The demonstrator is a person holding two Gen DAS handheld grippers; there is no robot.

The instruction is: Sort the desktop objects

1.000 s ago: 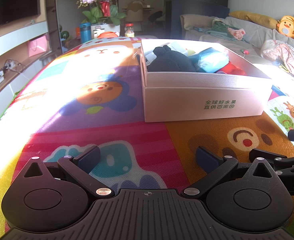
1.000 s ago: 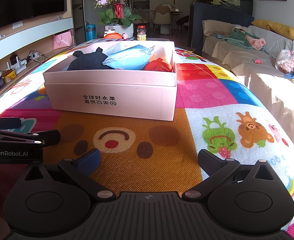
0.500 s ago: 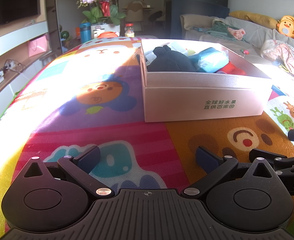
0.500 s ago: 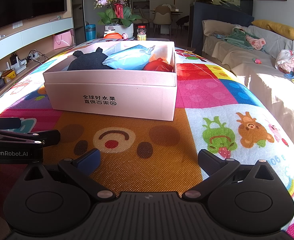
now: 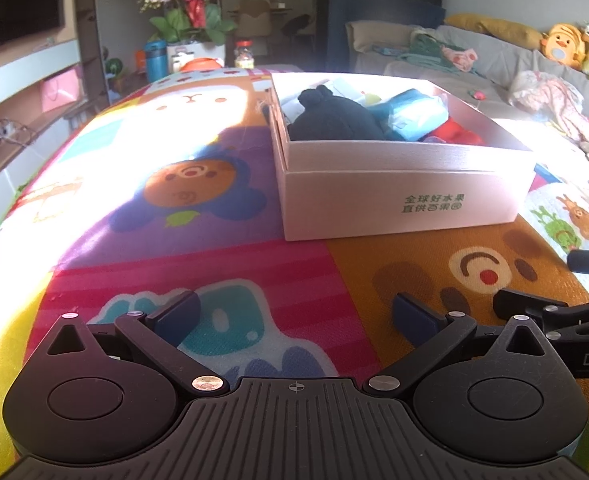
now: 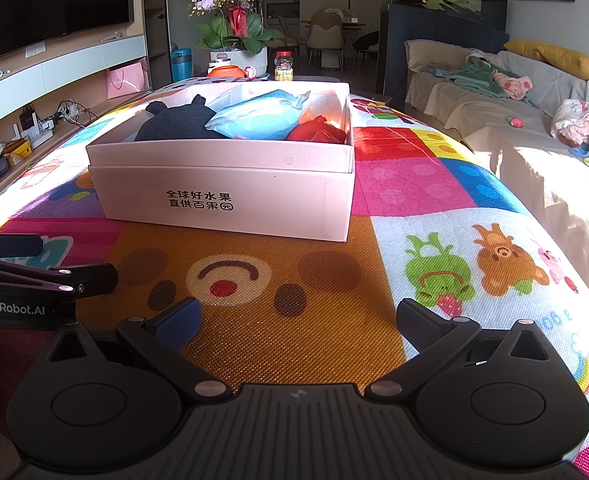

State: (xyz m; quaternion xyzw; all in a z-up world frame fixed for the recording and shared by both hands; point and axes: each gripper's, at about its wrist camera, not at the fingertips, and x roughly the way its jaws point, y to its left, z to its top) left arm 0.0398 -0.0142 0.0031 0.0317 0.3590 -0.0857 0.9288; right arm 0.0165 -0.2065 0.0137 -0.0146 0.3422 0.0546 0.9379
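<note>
Already sitting inside the pale cardboard box (image 6: 222, 196) are a dark knitted item (image 6: 174, 124), a light blue soft packet (image 6: 262, 120) and a red object (image 6: 314, 132), all crowding together below the rim; what lies under them is hidden. The box is resting on a colourful cartoon play mat (image 6: 294, 320), and no loose thing is showing on the mat around it. That is fitting either a sort just completed into the box or one where the contents are waiting to be lifted out, and these views are not settling which. Both tools are hovering low over the mat, near the box's front wall. The left gripper (image 5: 294, 316) is standing wide open and holding nothing; the right gripper (image 6: 298, 320) is likewise spread wide and empty. Any reach into the box should be clearing the front rim rather than nudging the wall.
</note>
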